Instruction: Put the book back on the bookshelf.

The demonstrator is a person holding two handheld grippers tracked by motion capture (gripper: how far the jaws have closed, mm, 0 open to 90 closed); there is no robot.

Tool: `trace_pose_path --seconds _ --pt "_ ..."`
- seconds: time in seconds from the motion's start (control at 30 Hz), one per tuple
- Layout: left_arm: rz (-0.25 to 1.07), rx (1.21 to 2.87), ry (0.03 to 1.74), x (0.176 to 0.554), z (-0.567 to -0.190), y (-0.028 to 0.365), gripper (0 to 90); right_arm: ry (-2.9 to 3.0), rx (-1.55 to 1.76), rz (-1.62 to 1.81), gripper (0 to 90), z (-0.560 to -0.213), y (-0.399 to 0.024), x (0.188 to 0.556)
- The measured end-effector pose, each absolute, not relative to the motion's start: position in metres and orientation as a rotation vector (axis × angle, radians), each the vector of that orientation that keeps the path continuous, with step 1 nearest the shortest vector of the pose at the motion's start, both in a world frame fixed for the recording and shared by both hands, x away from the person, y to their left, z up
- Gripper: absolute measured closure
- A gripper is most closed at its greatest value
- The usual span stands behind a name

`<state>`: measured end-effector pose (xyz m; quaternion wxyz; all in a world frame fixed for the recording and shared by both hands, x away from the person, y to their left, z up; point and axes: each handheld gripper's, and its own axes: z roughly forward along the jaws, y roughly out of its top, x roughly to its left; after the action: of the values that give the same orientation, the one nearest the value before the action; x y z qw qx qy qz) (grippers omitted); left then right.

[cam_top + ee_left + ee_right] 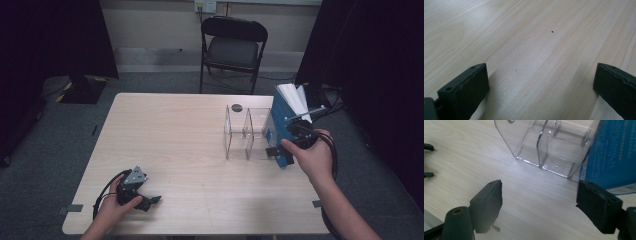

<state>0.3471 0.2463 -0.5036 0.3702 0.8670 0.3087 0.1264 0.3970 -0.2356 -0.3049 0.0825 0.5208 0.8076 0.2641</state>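
One table [190, 150], pale wood, and on it one clear rack [245, 131] with its dividers standing upright, sitting out toward two o'clock from the table's middle. One blue book [280, 125], white pages fanned at the top, stands upright at the rack's right end, at its three o'clock side; whether it sits inside the last slot or just against it, I can't tell from the high view. One black folding chair [234, 47] beyond the far edge, at twelve o'clock. Two grippers, one in each hand.

Right gripper [292, 142] is at the book's near right side, the hand [312, 155] wrapped round its body. From its own camera the two jaws stand wide apart with bare tabletop between them, nothing clamped; the book [614, 155] rises just beyond the jaw at three o'clock in that picture, and the rack [549, 142] lies at twelve o'clock, near but clear of the jaws. Whether that jaw brushes the book's cover I can't make out. Loose, not gripping.

Left gripper [150, 201] is down at seven o'clock on the table, resting low near the front edge, grey plate on top, cable looping back round the hand [117, 207]. Its own camera shows both jaws spread wide over plain wood grain [531, 57], holding nothing. It sits well apart from rack and book.
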Motion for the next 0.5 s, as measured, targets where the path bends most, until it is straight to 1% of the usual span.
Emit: trace_pose_path --seconds 0.5 --pt "0.314 2.218 0.802 0.347 -0.504 0.246 0.0 2.474 1.462 0.796 20.8 -0.327 -0.212 0.394"
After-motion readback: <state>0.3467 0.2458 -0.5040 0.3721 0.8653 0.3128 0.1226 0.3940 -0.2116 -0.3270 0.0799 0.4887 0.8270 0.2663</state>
